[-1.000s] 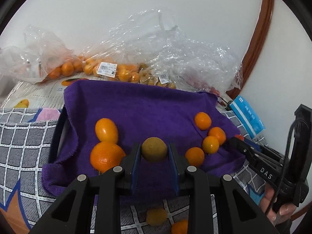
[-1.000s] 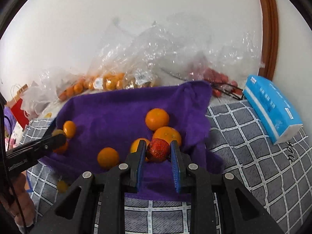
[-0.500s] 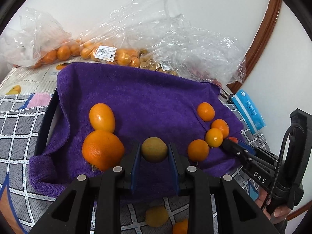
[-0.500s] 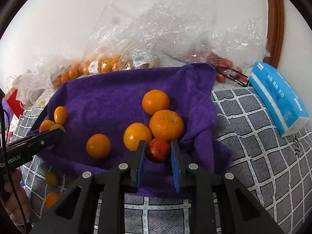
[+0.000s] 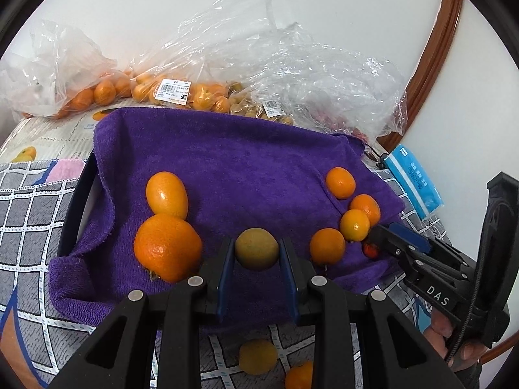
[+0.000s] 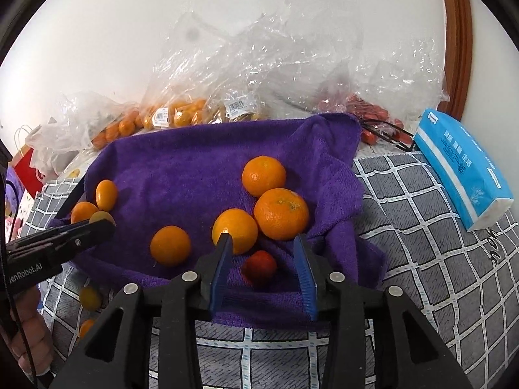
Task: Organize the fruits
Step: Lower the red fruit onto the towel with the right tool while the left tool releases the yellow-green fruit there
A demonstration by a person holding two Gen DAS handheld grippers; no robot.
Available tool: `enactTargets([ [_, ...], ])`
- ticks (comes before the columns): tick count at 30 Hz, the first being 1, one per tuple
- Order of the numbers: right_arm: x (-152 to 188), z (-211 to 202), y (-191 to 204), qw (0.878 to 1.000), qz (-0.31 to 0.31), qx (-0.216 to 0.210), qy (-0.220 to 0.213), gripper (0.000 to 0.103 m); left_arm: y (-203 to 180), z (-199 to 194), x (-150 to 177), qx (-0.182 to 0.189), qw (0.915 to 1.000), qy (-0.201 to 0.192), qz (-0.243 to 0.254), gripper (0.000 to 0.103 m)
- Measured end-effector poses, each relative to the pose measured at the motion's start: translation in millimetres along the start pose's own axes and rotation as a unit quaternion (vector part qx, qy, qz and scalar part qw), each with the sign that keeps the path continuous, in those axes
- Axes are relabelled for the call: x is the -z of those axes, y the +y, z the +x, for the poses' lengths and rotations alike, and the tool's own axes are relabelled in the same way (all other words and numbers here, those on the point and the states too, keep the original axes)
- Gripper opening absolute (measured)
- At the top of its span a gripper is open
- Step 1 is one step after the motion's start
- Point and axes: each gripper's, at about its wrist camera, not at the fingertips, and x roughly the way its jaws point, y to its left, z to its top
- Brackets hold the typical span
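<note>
Left gripper [image 5: 257,261]: jaws closed tight on a yellow-green round fruit [image 5: 256,248], which is pinched between the blue pads and held just above the near edge of the purple towel [image 5: 246,159].
Right gripper [image 6: 264,270]: jaws are opening at this very moment; a small red fruit [image 6: 260,267] is seen between the blue pads, clear of both, resting on the towel's front fold.
Purple towel: spread over a dark tray, whose rim [image 5: 76,201] is seen at the towel's 9 o'clock side, all on a grey checked cloth [image 6: 431,259].
Right cluster: a large orange [image 6: 281,213], a mandarin [image 6: 263,175] at its 11 o'clock, and another orange [image 6: 235,230] touching it at 8 o'clock; a fourth orange [image 6: 170,245] sits apart at 9 o'clock of the red fruit.
Left cluster: a big orange [image 5: 167,247] is touched at 12 o'clock by an oval kumquat-like fruit [image 5: 166,194]; both lie at 9 o'clock of the held fruit.
Off the towel: a yellow fruit [image 5: 258,356] and part of an orange one [image 5: 300,376] are seen on the checked cloth at 6 o'clock of the left gripper.
Background: clear plastic bags [image 5: 275,74] with labelled oranges are piled against the wall at 12 o'clock.
Tissue pack [image 6: 462,167]: blue, lying at 3 o'clock of the towel.
Person's hand [image 5: 454,340]: fingers are seen wrapped around the right gripper's handle.
</note>
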Motion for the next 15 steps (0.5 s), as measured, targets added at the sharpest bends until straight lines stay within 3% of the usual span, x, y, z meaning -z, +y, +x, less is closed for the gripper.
enactTargets([
  [10, 0.0, -4.6, 2.5, 1.000, 0.002, 0.001, -0.020, 0.053, -0.8, -10.7, -1.6, 0.011, 0.9998, -0.019, -0.004, 0.034],
  [15, -0.2, -8.2, -1.2, 0.999, 0.026, -0.021, -0.027, 0.053, -2.3, -18.0, -2.8, 0.008, 0.9994, -0.033, -0.004, 0.037],
])
